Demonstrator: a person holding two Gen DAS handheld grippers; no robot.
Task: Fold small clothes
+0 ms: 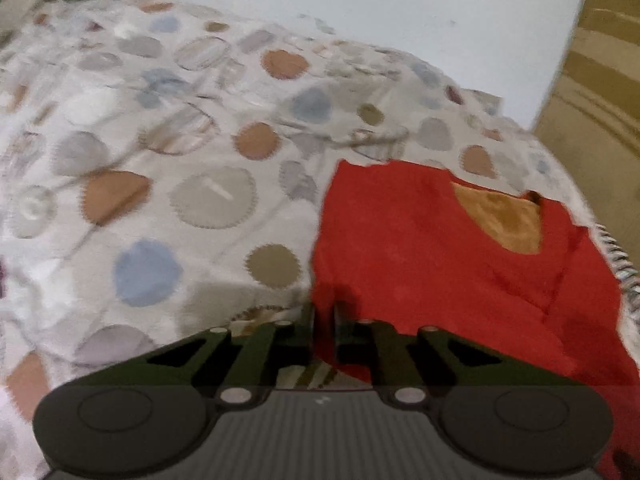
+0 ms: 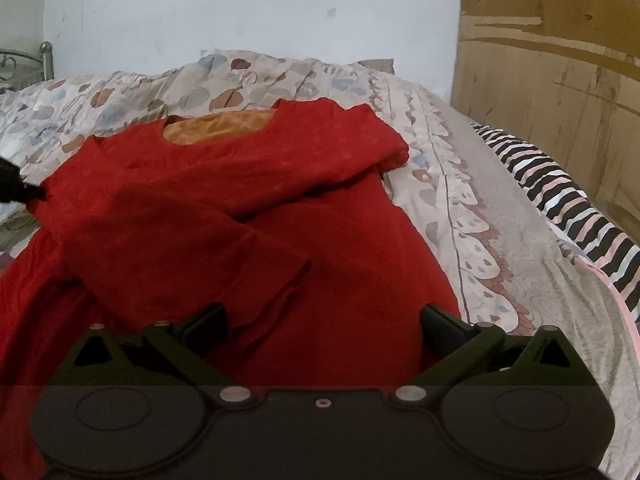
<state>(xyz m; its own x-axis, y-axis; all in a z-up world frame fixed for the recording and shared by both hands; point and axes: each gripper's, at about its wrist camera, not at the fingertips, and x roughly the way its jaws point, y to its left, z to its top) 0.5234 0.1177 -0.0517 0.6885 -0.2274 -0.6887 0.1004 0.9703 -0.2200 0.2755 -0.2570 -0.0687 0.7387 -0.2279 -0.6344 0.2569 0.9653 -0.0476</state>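
Two hand-held grippers, lower frame

Left hand-held gripper (image 1: 324, 320) has its jaws pinched together on red cloth; right hand-held gripper (image 2: 322, 322) has its jaws spread wide.

Both wrist cameras tilt downward, close over the bed (image 2: 500, 216) — the left one sits at the red garment's (image 1: 420, 248) edge facing the spotted quilt (image 1: 160, 152), the right looks along the garment toward the wall (image 2: 240, 12); both share its orange-lined neckline (image 2: 216, 126).

A bedroom in a home.
A bed (image 2: 500, 216) with patterned quilt (image 1: 168, 152), metal bedstead (image 2: 40, 60), painted wall (image 2: 240, 8), wooden wardrobe (image 2: 560, 80).
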